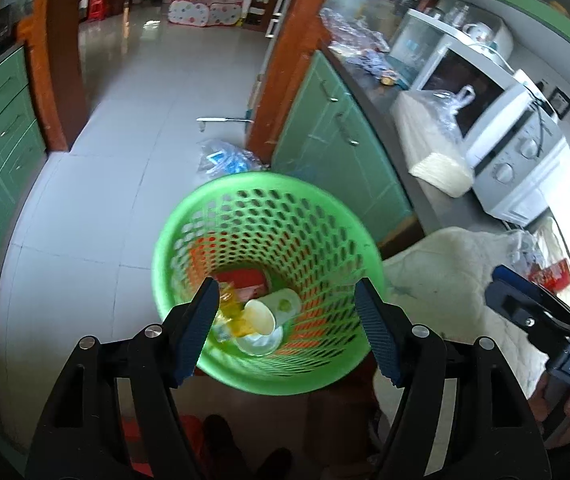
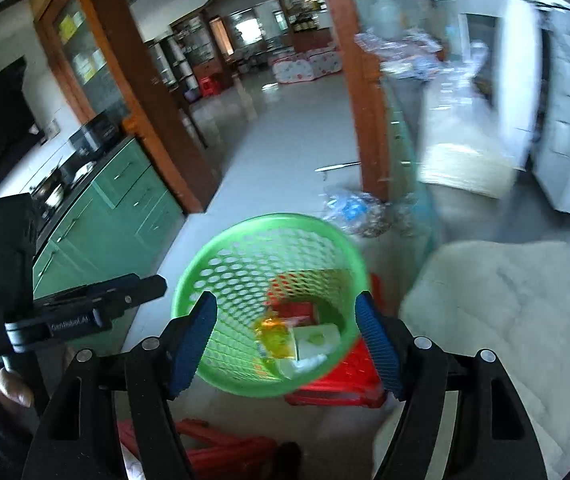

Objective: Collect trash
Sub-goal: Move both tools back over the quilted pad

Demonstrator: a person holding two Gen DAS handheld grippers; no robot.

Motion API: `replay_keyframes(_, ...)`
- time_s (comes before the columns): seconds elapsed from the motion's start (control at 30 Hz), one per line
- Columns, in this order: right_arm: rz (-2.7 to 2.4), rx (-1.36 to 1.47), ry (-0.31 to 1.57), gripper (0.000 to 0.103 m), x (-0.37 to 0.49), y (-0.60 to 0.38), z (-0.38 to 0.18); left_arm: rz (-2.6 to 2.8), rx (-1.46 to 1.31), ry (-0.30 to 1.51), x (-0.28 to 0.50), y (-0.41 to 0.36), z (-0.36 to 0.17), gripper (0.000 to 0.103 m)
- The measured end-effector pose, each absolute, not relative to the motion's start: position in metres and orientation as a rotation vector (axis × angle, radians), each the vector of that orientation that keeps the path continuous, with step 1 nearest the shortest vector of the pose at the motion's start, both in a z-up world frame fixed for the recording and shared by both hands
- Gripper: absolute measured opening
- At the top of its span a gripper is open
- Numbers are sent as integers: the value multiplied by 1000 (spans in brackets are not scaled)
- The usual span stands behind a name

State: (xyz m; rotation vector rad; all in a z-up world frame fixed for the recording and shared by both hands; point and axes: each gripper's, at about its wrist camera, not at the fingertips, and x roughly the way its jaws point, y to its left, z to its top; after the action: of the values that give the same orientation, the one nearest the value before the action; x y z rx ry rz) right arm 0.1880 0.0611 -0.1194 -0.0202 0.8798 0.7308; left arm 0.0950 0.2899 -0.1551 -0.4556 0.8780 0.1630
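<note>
A green perforated waste basket (image 1: 221,200) stands on the floor below both grippers; it also shows in the right wrist view (image 2: 245,236). Inside lie a white paper cup (image 1: 263,314), a yellow wrapper (image 1: 231,312), a white lid (image 1: 259,344) and red packaging (image 1: 241,278). The cup (image 2: 317,340) and yellow wrapper (image 2: 275,338) also show in the right wrist view. My left gripper (image 1: 289,330) is open and empty above the basket. My right gripper (image 2: 285,338) is open and empty above it too. The right gripper appears at the left wrist view's right edge (image 1: 533,308), the left one at the right wrist view's left (image 2: 85,308).
A crumpled clear plastic bag (image 1: 227,158) lies on the floor behind the basket. A counter (image 1: 381,92) on green cabinets holds a microwave (image 1: 501,136), a bagged paper stack (image 1: 433,144) and clutter. A white cloth (image 1: 461,280) lies to the right. Red stools (image 2: 341,384) stand below.
</note>
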Motion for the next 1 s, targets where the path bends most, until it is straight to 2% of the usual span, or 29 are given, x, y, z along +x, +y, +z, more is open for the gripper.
replay_keyframes(0.57, 292, 9, 767, 71, 168, -171, -82, -27, -360, 902, 136, 185, -135, 71)
replay_keyframes(0.8, 163, 50, 798, 71, 182, -246, -94, -97, -328, 919, 156, 140, -129, 71)
replay_keyframes(1.0, 162, 80, 835, 67, 193, -260, -115, -153, -299, 938, 177, 99, -125, 71)
